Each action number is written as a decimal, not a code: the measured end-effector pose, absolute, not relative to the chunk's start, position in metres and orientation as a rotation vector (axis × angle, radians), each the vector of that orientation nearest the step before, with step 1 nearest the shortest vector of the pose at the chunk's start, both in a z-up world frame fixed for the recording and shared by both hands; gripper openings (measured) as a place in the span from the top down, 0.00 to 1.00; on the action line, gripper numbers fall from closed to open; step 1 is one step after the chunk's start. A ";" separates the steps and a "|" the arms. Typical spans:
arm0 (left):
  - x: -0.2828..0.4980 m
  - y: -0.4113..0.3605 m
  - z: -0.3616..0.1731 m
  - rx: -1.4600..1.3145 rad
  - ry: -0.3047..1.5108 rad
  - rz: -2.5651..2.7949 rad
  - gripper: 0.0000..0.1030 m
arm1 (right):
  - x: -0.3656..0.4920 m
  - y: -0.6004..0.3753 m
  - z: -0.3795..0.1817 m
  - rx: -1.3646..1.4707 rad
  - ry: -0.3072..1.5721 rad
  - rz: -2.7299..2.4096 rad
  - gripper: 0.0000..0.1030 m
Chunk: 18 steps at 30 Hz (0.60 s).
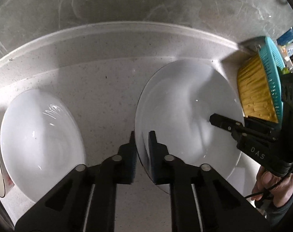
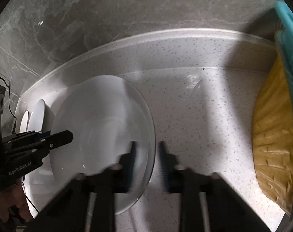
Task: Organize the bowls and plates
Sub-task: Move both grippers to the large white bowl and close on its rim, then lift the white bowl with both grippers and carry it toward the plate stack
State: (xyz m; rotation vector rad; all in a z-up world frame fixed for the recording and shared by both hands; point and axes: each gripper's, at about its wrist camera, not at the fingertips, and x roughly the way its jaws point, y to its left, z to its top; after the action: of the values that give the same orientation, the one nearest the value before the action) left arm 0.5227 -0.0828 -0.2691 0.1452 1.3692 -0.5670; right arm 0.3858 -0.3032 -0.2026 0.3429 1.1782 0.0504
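White glazed ceramic filled both views. I had the large round white plate (image 1: 185, 112) lying on the speckled pale stone countertop (image 1: 100, 81), at about three o'clock from my left gripper (image 1: 142, 143). Its two black fingers stood a narrow gap apart, straddling the plate's near rim, one pad outside and one over the glaze; whether they were actually pinching it I could not tell.

My right gripper (image 2: 146, 152) was blurred in its own camera, fingers parted to either side of the same plate's (image 2: 102, 127) opposite edge, clamping nothing that I could make out.

At nine o'clock in the left view sat a white shallow ceramic bowl (image 1: 40, 141), well apart from the plate. A teal slotted plastic basket with yellow lining (image 1: 262, 81) stood just beside the plate at two o'clock.

I judged the plate stiff, fairly heavy, slick with glaze and breakable, best taken by the thin rim with pads set deep, opposite sides held together.
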 end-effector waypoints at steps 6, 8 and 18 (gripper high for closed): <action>0.521 -0.084 -0.271 0.159 1.360 -0.566 0.91 | 0.384 -0.303 -0.202 0.325 1.174 0.047 0.88; 0.521 -0.086 -0.271 0.163 1.355 -0.570 0.92 | 0.384 -0.301 -0.202 0.318 1.173 0.042 0.88; 0.500 -0.086 -0.254 0.158 1.326 -0.591 0.92 | 0.370 -0.299 -0.199 0.318 1.164 0.029 0.89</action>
State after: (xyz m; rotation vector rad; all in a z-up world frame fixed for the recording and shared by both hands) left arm 0.5002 -0.0861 -0.2544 0.1585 1.3258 -0.5905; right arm 0.3700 -0.2988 -0.1986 0.3179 1.1638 0.0289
